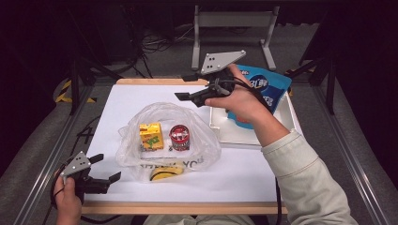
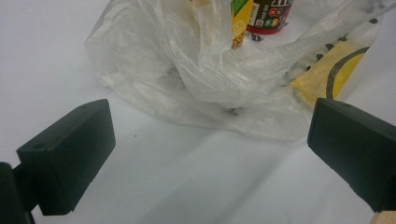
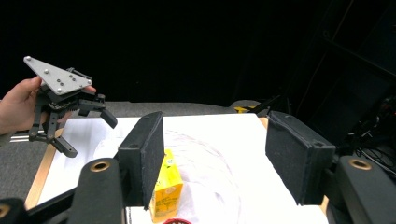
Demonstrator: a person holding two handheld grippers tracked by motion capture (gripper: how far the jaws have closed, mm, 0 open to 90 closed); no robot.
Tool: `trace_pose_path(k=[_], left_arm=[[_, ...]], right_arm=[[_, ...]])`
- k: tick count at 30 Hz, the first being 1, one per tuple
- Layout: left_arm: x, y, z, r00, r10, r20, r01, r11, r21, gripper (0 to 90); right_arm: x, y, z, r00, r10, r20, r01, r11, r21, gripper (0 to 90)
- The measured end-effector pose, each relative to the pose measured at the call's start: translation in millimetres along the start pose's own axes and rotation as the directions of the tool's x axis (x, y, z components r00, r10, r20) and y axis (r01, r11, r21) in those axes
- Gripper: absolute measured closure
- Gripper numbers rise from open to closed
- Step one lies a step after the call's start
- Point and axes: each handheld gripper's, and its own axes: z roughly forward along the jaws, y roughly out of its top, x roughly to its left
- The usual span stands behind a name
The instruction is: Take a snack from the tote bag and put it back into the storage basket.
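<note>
With its jaws apart and empty, the right gripper (image 1: 185, 93) approaches the yellow juice carton (image 1: 150, 136) inside the clear plastic bag (image 1: 197, 140) mid-surface, likely to straddle it next, while the left gripper (image 1: 107, 167) waits wide beside the bag

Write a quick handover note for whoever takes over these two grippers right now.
Left gripper: open, holding nothing, at the near left table edge, facing the clear plastic bag.
Right gripper: open, holding nothing, raised over the table's far side, beyond the bag.
Things: yellow juice carton and red can stand upright inside the bag; blue pouch lies on the white tray at right.
Done: two items bagged.
Left: probably bag the pouch.
</note>
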Motion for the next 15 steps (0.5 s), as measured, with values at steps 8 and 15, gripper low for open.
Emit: trace_pose_path(k=[8, 15], left_arm=[[0.5, 0.6, 0.8, 1.0000, 0.003, -0.002, -0.003, 1.0000, -0.002, 1.3], [1.2, 0.9, 0.6, 1.0000, 0.006, -0.001, -0.006, 1.0000, -0.006, 1.4]], right_arm=[[8.4, -6.9, 30.4, 0.9983, 0.019, -0.055, -0.018, 1.000, 0.024, 39.9], [12.7, -14.1, 48.5, 0.9957, 0.053, -0.075, -0.051, 0.998, 0.038, 39.0]])
